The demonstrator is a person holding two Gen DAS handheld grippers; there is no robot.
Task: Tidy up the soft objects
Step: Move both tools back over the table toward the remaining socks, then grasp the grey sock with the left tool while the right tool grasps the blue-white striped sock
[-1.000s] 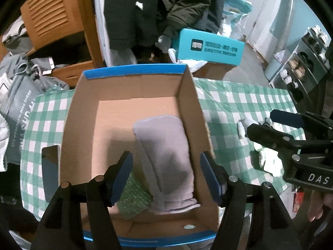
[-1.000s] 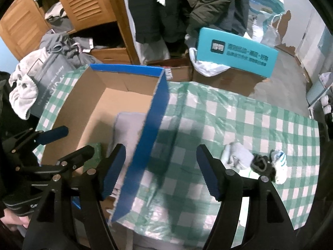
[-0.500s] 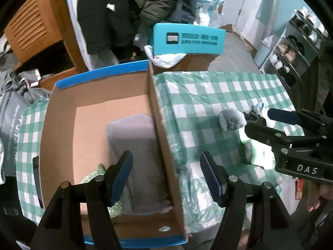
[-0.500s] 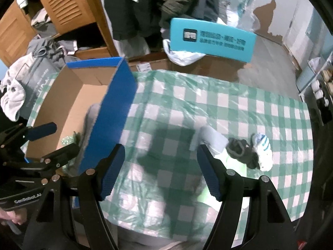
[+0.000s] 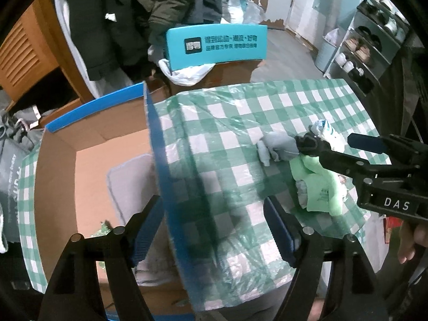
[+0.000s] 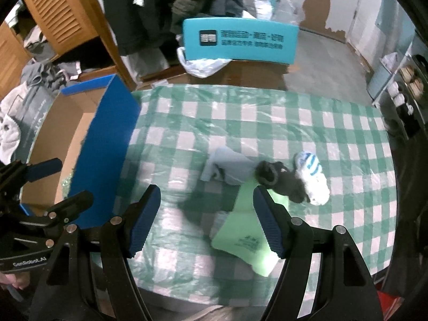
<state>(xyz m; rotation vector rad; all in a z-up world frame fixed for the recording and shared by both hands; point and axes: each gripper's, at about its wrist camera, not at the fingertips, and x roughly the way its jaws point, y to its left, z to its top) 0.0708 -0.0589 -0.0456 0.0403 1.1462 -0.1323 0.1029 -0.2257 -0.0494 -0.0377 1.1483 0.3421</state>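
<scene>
A cardboard box (image 5: 157,144) with blue outer walls stands on the left of the green-checked table (image 6: 267,123). Inside it lie a folded grey towel (image 5: 125,176) and a green patterned cloth (image 5: 104,230). My left gripper (image 5: 214,227) hangs over the box's right wall, its jaws opening with nothing between them. To the right, a grey sock (image 6: 230,168), a black sock (image 6: 281,182), a white sock with blue stripes (image 6: 313,176) and a light green cloth (image 6: 248,230) lie bunched together. My right gripper (image 6: 207,211) is open above the table, just near of the grey sock.
A teal carton (image 6: 240,42) sits on brown boxes beyond the table's far edge, under hanging dark coats (image 6: 187,5). A wooden louvred cabinet (image 6: 58,13) and a grey bag (image 5: 10,176) are at the left. A shoe rack (image 5: 374,40) stands at the right.
Both grippers have moved right, from over the box's inside toward the sock pile. The left jaws stand a little wider than before. Nothing was picked up.
</scene>
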